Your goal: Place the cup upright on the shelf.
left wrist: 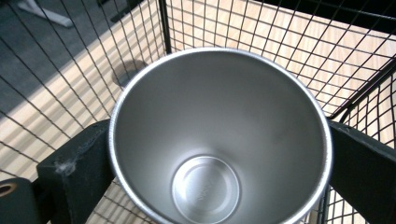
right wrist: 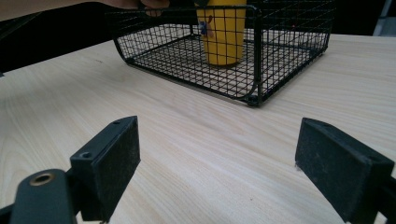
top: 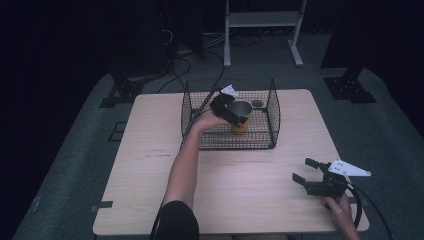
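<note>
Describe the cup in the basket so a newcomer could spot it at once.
Start at the black wire basket at the far middle of the wooden table. Inside it, standing upright on the mesh floor, is the cup, between the jaws of the left gripper. It is the only yellow thing there, with a shiny steel inside and rim.

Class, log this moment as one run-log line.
left gripper: open around cup | cup: upright in wire basket | right gripper: open, idle
</note>
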The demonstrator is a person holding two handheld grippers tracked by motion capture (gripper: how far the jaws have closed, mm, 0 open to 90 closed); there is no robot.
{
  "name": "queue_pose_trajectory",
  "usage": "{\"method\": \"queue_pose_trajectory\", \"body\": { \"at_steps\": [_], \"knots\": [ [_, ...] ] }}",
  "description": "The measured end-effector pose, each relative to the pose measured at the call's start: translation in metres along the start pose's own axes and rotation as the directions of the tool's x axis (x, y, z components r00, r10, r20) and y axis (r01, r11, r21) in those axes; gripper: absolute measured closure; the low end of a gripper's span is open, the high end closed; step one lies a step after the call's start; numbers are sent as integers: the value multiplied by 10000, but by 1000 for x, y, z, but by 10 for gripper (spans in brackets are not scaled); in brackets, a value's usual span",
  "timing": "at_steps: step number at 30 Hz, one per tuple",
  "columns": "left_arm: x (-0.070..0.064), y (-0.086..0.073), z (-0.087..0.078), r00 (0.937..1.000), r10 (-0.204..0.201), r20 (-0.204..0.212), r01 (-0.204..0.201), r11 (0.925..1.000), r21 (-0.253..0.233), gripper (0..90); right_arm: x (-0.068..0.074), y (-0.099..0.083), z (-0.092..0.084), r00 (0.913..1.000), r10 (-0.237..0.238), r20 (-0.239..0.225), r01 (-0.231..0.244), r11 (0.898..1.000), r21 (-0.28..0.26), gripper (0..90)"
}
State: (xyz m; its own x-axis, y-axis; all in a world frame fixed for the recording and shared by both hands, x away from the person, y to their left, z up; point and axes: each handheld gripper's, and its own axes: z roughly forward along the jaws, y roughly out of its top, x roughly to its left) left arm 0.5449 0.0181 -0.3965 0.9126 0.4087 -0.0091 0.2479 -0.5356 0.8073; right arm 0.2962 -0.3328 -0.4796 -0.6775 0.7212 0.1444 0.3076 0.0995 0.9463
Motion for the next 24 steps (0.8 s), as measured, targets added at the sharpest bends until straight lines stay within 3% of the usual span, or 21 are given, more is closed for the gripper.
{"method": "queue_pose_trajectory", "body": {
  "at_steps": [13,16,19,24],
  "knots": [
    [-1,9,-24,9993,7,-361,-36,9966,-823,17,0,0,0,10000,21,5,-21,10000,-24,130],
    [-2,10,-26,9991,32,-431,-67,9967,-810,17,0,0,-1,10000,29,54,-29,10000,-24,129],
    [-7,11,-33,9982,128,-593,-181,9958,-895,17,2,0,-1,9999,-28,111,28,10000,16,129],
    [-19,10,-52,9963,164,-840,-293,9875,-1550,17,4,0,0,9995,-201,259,198,9997,121,129]
  ]
}}
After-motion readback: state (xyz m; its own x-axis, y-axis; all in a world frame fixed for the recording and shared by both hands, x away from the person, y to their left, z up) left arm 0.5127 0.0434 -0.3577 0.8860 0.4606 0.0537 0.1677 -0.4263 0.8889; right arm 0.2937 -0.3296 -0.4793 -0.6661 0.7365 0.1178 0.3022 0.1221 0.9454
